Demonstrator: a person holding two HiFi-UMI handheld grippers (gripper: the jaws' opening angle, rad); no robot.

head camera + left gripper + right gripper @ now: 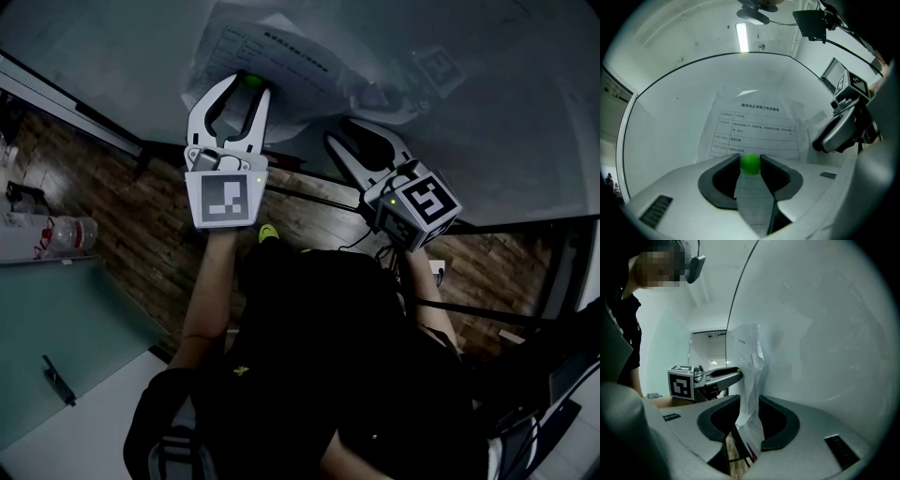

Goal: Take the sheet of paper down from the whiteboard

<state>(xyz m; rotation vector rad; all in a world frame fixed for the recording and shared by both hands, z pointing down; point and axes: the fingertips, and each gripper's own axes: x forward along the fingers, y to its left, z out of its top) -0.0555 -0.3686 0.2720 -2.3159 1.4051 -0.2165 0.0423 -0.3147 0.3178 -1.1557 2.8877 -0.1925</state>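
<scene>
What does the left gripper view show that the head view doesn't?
Only the left gripper view: a ceiling light. Only the head view: the wooden floor, a water bottle and the person's dark top. Both: the paper on the whiteboard, the green magnet between the left hand-held gripper's jaws, and the right hand-held gripper at the paper's edge.

Forward travel is blocked in both gripper views by the whiteboard. Bare board left of the sheet of paper in the left gripper view is open to approach. The gap between the left gripper jaws is filled by a green magnet. The right gripper jaws stand apart, the sheet's buckled edge between them with room on either side. At that view's centre left, the left gripper crowds the sheet's far side.
</scene>
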